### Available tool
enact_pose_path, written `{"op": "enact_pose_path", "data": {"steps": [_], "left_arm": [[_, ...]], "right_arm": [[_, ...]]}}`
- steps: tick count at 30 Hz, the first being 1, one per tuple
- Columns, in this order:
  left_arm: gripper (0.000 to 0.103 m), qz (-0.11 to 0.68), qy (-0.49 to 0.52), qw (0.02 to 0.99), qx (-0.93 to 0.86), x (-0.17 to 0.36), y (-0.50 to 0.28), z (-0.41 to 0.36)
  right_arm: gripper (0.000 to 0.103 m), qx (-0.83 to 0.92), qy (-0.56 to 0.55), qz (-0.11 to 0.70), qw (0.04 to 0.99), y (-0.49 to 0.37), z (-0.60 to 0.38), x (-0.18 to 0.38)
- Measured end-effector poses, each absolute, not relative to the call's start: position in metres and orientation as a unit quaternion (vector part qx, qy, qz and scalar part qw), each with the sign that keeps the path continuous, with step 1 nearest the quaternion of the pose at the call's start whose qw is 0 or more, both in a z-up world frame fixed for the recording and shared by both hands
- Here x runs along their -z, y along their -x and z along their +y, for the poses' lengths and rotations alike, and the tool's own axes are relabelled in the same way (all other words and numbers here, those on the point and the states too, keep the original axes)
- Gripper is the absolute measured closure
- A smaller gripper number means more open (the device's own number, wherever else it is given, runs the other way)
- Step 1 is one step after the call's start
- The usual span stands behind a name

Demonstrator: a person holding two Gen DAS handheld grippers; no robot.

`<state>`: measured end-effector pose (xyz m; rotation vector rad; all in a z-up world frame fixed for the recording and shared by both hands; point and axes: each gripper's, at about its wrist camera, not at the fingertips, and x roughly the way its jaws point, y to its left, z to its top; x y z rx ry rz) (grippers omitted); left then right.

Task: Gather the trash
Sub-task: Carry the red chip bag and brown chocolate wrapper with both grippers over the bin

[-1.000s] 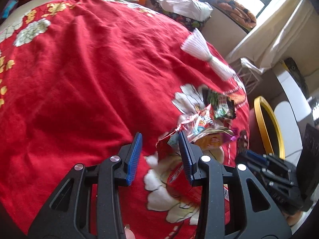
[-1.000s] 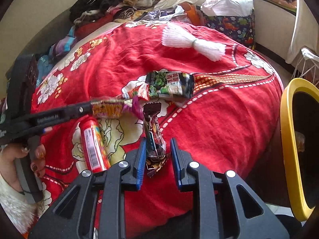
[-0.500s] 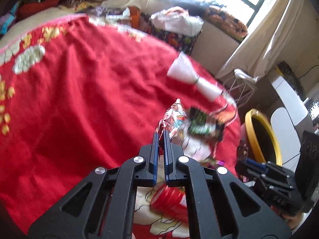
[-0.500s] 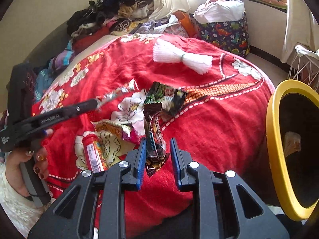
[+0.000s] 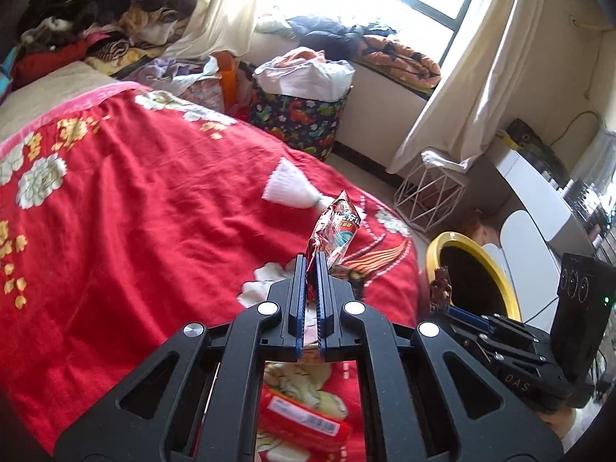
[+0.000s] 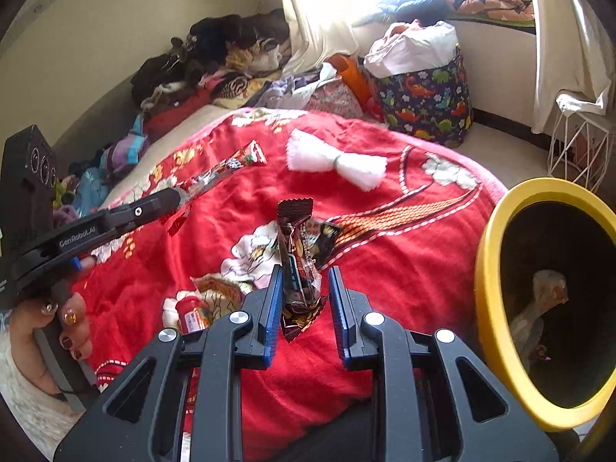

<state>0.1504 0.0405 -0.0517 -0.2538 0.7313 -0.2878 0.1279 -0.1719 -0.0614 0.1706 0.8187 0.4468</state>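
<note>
Since the yellow bin [image 6: 486, 288] sits just right of my right gripper [image 6: 304, 300], clamped on the upright brown wrapper [image 6: 296, 265], it's nearer than my left gripper [image 5: 311, 300], seemingly pinching the red wrapper [image 5: 335, 227].

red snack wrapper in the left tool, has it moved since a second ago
Yes. The red snack wrapper has come up off the red blanket, pinched in the left tool. It was lying among the litter near the white flower print; now it hangs above it.

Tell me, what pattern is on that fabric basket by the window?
Colourful dinosaurs on dark navy; the fabric basket shows best in the right wrist view.
</note>
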Motion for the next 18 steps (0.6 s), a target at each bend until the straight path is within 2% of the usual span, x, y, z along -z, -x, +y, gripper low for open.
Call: {"op": "enact_pose_path", "data": {"steps": [18], "left_arm": [[0.101,0.35,0.076,0.912,0.201,0.041,-0.139,-0.025]], "right_arm": [[0.08,-0.142,-0.14,0.366,0.909,-0.132,-0.248,0.051]]}}
